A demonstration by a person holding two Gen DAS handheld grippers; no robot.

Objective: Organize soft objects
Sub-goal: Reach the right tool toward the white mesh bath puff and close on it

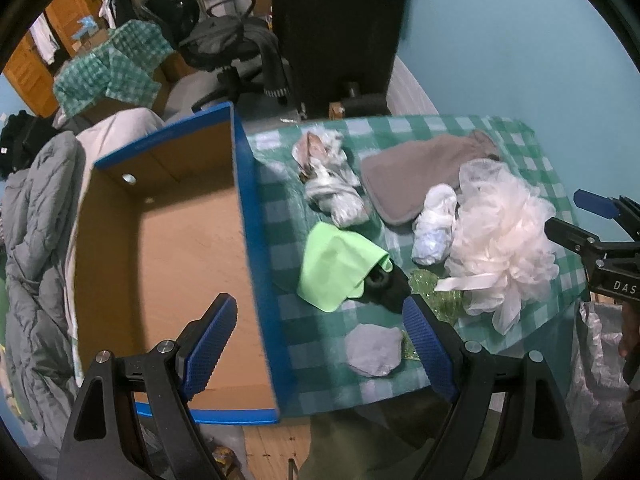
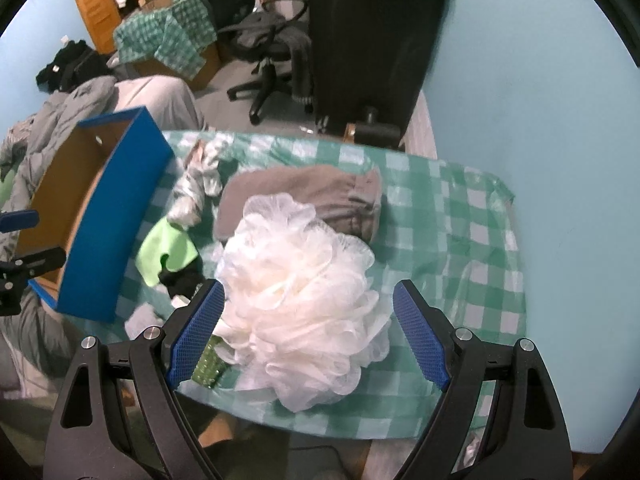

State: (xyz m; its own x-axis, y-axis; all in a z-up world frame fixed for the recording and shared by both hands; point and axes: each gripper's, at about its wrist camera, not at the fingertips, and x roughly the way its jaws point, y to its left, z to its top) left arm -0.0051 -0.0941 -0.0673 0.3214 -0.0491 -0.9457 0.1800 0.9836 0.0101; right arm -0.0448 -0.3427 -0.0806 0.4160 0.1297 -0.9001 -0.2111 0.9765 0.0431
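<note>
A white mesh bath pouf (image 2: 304,280) lies on the green checked tablecloth (image 2: 460,216), and my right gripper (image 2: 306,334) stands open with the pouf between its fingers, apart from both pads. Behind it lies a grey cloth (image 2: 320,192). In the left wrist view the pouf (image 1: 504,240), a lime-green cloth (image 1: 336,264) over a black item (image 1: 384,284), a crumpled plastic bag (image 1: 434,232), a grey-white bundle (image 1: 332,180) and a pale grey pad (image 1: 374,350) lie on the table. My left gripper (image 1: 320,340) is open over the rim of the blue cardboard box (image 1: 256,248), which holds nothing.
The blue box (image 2: 116,216) stands at the table's left end. A bed with a grey quilt (image 1: 36,248) lies beyond it. A black office chair (image 2: 264,40) and a dark cabinet (image 2: 372,40) stand behind the table. A sequinned green piece (image 1: 436,288) lies under the pouf.
</note>
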